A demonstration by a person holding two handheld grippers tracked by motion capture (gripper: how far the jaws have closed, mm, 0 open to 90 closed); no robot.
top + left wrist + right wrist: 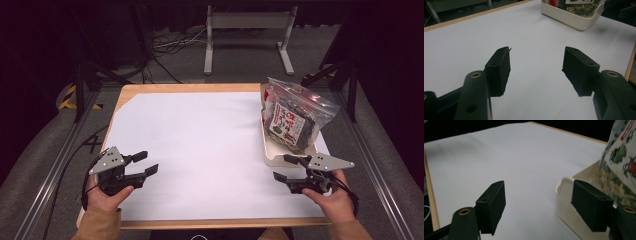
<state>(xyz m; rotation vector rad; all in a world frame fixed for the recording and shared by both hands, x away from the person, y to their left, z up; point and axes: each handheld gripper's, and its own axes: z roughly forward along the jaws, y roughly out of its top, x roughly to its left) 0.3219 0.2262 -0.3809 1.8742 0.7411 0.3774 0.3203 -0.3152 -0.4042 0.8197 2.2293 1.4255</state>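
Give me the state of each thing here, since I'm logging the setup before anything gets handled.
Left gripper: open, nothing between its jaws, above the white sheet.
Right gripper: open, empty, close beside the tray's near corner.
Zip bag: standing in the tray, leaning; whether sealed is unclear.
Tray: upright at the table's right edge, holding the bag.
White sheet: lying flat on the table.

Bag (621, 167) cut off at frame edge
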